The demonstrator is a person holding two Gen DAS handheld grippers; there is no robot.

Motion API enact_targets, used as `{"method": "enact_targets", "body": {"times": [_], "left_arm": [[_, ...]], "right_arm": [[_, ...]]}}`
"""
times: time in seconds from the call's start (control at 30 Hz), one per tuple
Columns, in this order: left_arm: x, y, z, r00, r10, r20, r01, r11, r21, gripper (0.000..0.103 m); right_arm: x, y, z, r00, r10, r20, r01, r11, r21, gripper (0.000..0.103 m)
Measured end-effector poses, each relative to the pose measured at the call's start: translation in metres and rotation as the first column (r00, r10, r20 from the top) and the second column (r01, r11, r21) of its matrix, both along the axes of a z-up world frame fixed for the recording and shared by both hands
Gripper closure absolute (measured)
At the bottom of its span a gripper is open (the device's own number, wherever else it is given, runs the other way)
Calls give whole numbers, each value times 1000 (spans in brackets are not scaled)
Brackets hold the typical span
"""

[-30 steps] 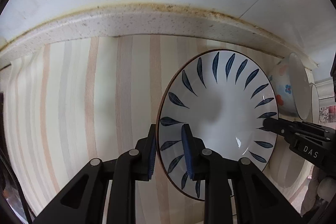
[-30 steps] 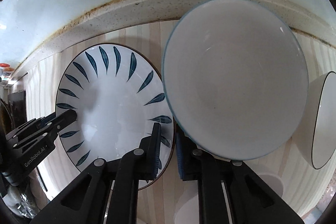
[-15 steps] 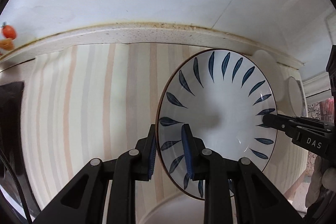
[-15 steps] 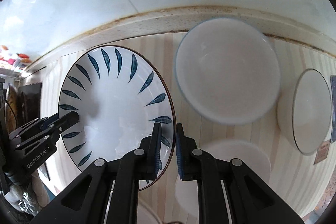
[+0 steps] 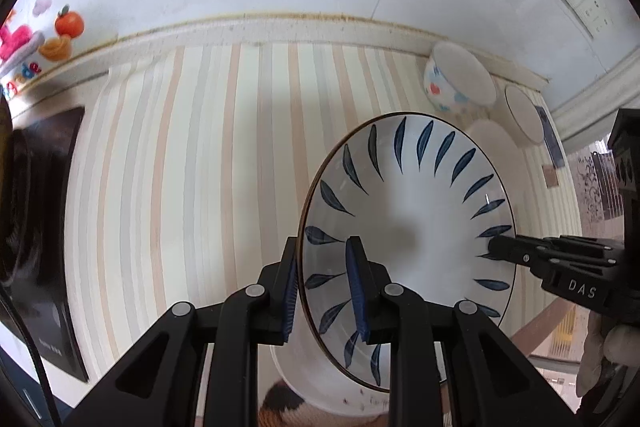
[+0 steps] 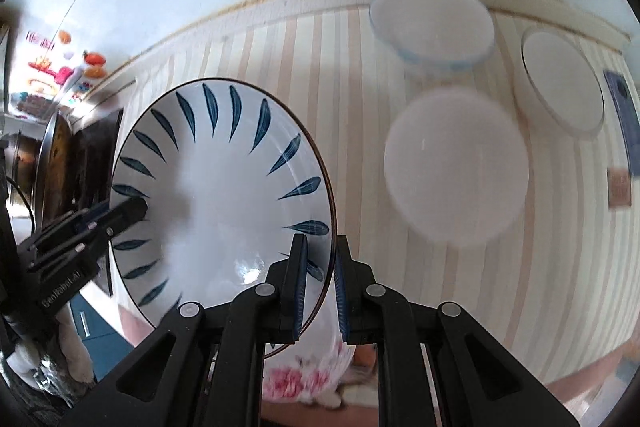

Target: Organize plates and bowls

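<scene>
A round white ceramic plate with dark-blue leaf strokes (image 5: 408, 223) is held above the striped beige-and-cream counter covering (image 5: 192, 163) by both tools at once. The left gripper (image 5: 322, 285) is clamped on the plate's left rim, one pad under the edge and one on the inner face; the right gripper (image 6: 320, 279) is clenched on the opposite rim in the same way.

The plate appears to be in mid-carry toward a stack. To do this well, both clamps should be kept firm and level with each other so that the rim is not twisted, and the plate should be lowered flat onto its target before either side is let go. A white bowl with pink flowers (image 6: 316, 375) sits just beneath the plate's near edge and could be struck if the plate dips.

Compared with a second ago, the plate is much higher: the floral white bowl (image 5: 456, 87) by the far wall, the plain white plate (image 6: 456, 167) and the thin-rimmed white plate (image 6: 560, 83) at the far right now look smaller and farther off. Both grips are unchanged.
</scene>
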State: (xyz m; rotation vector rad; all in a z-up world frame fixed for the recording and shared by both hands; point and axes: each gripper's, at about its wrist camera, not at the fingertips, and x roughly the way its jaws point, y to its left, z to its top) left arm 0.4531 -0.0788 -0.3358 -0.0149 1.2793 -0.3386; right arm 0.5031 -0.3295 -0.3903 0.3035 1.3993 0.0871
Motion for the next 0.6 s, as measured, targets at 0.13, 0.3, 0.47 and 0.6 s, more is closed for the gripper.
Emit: {"method": "enact_targets", "body": {"times": [0.13, 0.3, 0.47, 0.6], "left_arm": [[-17, -1, -9, 1000, -4, -23, 4, 1000, 3, 83], [-31, -2, -25, 999, -6, -53, 7, 1000, 14, 83], [-36, -1, -40, 997, -3, -72, 6, 999, 43, 83], [-34, -2, -50, 997, -1, -83, 7, 998, 68, 83]], "right_arm": [[-39, 5, -7, 1000, -9, -19, 9, 1000, 8, 89], [-70, 9, -25, 999, -15, -47, 15, 1000, 12, 89], [-80, 18, -45, 997, -9, -73, 10, 1000, 14, 89], [-83, 21, -58, 996, -2, -88, 3, 1000, 13, 89]]}}
